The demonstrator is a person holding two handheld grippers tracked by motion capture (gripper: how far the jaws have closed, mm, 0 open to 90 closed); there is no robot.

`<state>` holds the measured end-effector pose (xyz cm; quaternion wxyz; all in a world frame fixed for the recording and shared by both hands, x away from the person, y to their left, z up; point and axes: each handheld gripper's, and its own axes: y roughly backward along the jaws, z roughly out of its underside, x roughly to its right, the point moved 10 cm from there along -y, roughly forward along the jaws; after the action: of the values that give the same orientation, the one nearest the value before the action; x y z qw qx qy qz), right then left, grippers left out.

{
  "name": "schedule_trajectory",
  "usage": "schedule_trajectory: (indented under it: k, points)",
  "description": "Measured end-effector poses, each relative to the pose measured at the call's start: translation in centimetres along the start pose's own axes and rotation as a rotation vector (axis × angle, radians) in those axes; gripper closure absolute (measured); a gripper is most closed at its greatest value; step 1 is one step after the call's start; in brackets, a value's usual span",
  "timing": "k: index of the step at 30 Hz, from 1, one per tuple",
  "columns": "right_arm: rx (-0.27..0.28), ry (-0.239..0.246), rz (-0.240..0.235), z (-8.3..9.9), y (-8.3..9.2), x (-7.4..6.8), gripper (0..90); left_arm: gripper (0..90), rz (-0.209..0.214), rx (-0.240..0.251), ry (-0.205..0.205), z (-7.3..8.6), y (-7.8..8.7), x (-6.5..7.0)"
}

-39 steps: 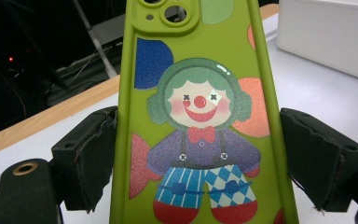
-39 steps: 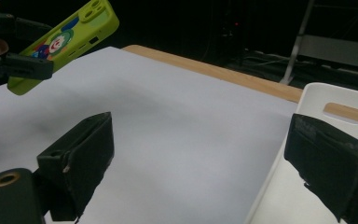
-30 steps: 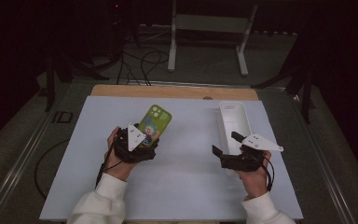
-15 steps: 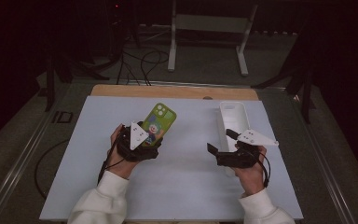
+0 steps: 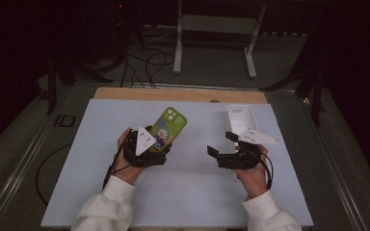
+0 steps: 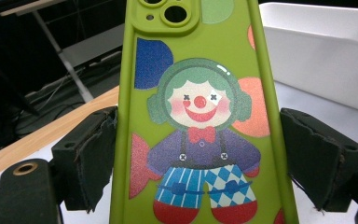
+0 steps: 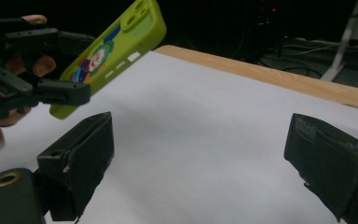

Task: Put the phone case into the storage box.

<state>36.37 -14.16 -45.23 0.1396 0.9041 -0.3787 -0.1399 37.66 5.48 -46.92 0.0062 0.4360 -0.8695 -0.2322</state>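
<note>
The green phone case point(image 6: 200, 116) sits between the jaws of my left gripper point(image 5: 150, 143), its printed clown facing the left gripper view and the camera cut-outs at the far end. In that view the left pad touches the case's edge, while at the right pad I can make out a thin gap, so I cannot tell for sure how firmly that side presses; still, in the right gripper view the case point(image 7: 109, 51) hangs tilted clear above the white mat, so I read it as pinched and carried. From the high view it lies over the middle of the mat point(image 5: 183, 192), left of centre, its camera end angled toward the far right. My left hand point(image 5: 125, 161) wraps the gripper body from below, the white sleeve point(image 5: 103, 211) coming in from the near edge, wrist bent a little inward. My right gripper point(image 5: 224, 144) hovers toward the mat's right side with its jaws spread wide and nothing between them; the right gripper view looks across bare mat toward the wooden strip point(image 7: 279, 77) along the far edge. The right hand point(image 5: 250, 171) holds it roughly level, pointing left toward the case. Just beyond it, near the far right corner, stands the white bin point(image 5: 241, 118).
</note>
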Motion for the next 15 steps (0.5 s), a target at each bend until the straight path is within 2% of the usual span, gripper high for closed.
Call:
schedule_trajectory:
  k: [5, 13, 15]
  points:
    - [0.003, -0.019, -0.028, -0.3, -0.5, -0.4, 8.3, 15.8, 0.012, 0.008, -0.009, -0.2, -0.1, 0.6]
    - [0.003, -0.022, -0.055, -0.7, -1.0, -0.9, 8.3, 15.7, 0.031, 0.02, -0.026, -0.5, -0.3, 1.5]
    - [0.004, -0.036, -0.073, -0.8, -1.2, -1.1, 8.3, 15.8, 0.038, 0.022, -0.034, -0.5, -0.3, 1.8]
